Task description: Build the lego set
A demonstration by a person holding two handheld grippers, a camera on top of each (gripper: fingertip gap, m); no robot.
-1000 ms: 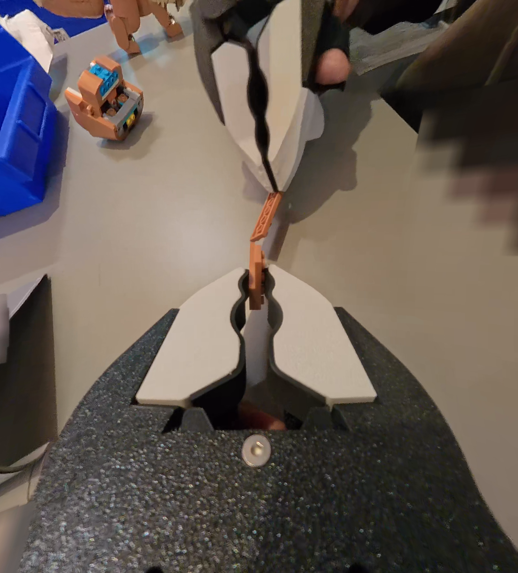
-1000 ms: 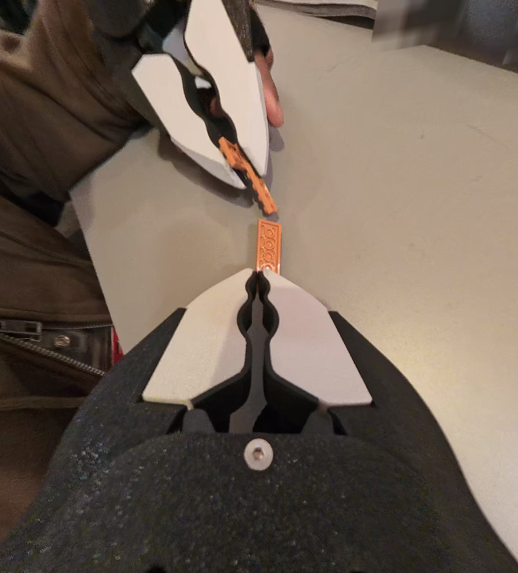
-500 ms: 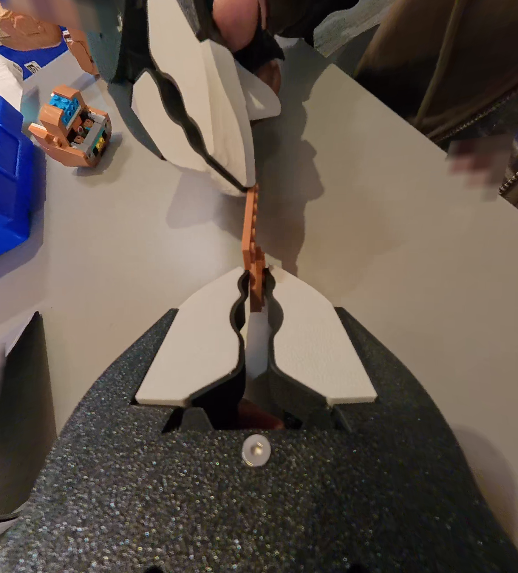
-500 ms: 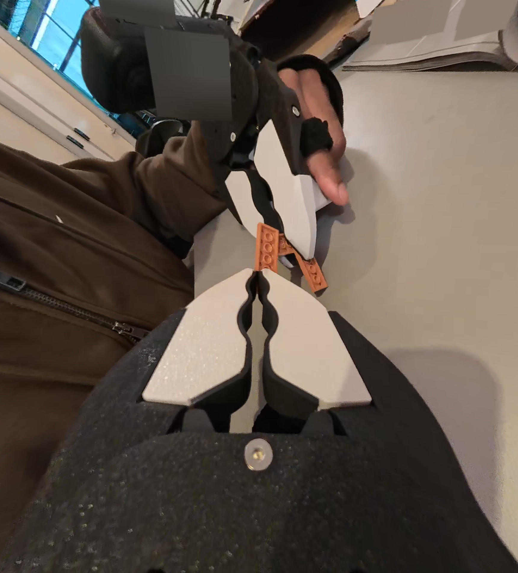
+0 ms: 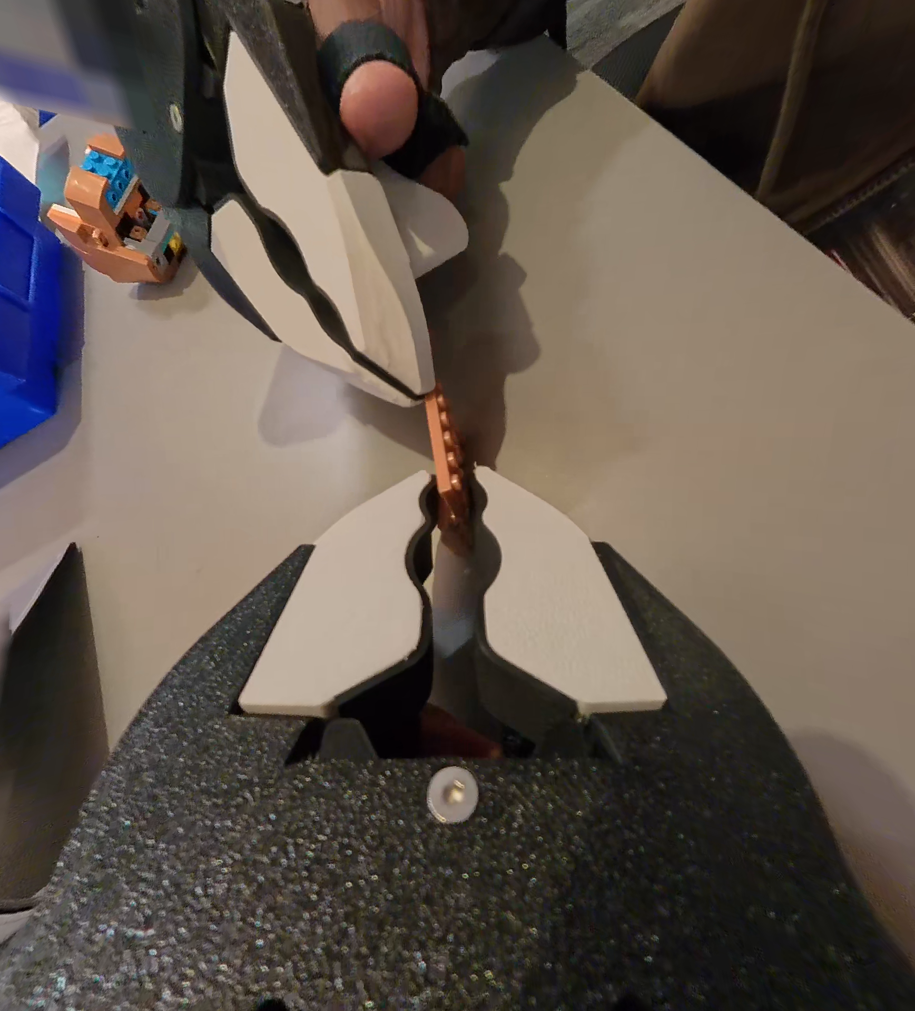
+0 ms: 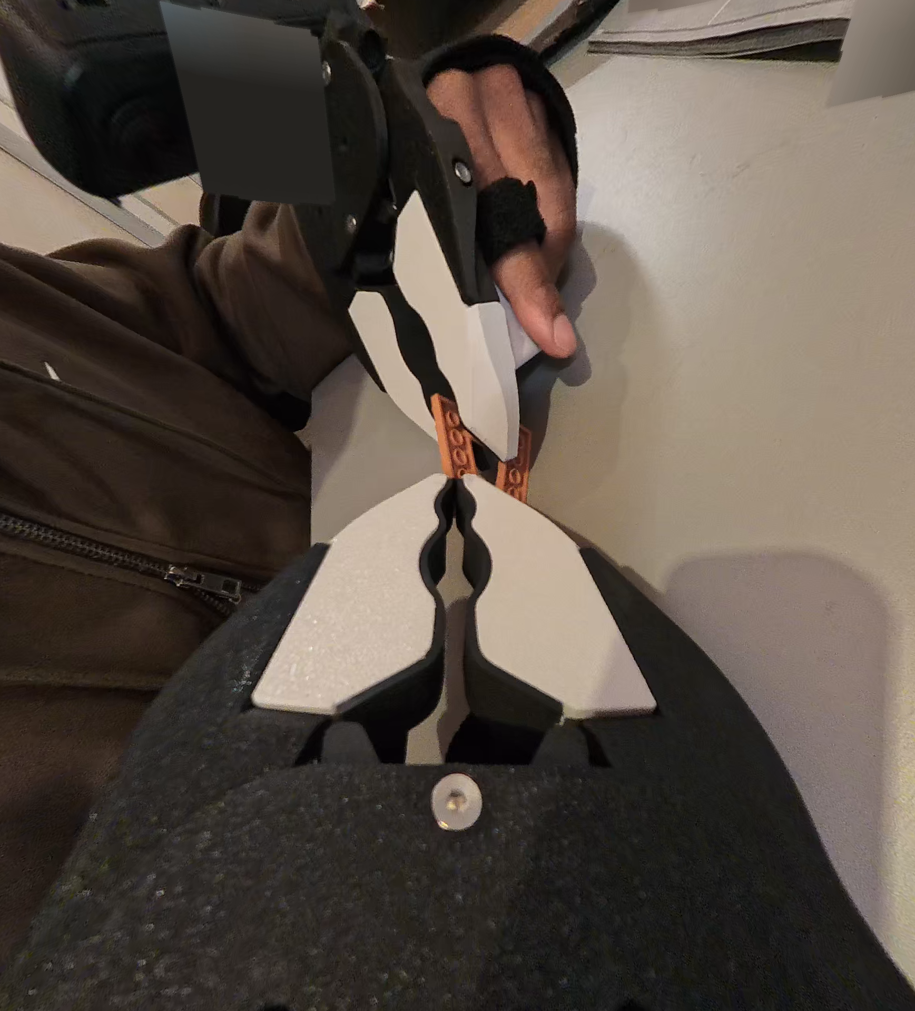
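Left gripper [image 5: 452,484] jaws nearly closed, clamping a short orange studded lego plate [image 5: 454,506] edge-on at the tips. Right gripper [image 6: 455,481] jaws pinched tight on a long thin orange lego plate [image 6: 456,444]. The two plates overlap, pressed together between opposing tips, above the beige tabletop [image 5: 663,383].

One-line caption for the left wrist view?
Left gripper and right gripper each pinch an orange plate, pressing them together above the table.
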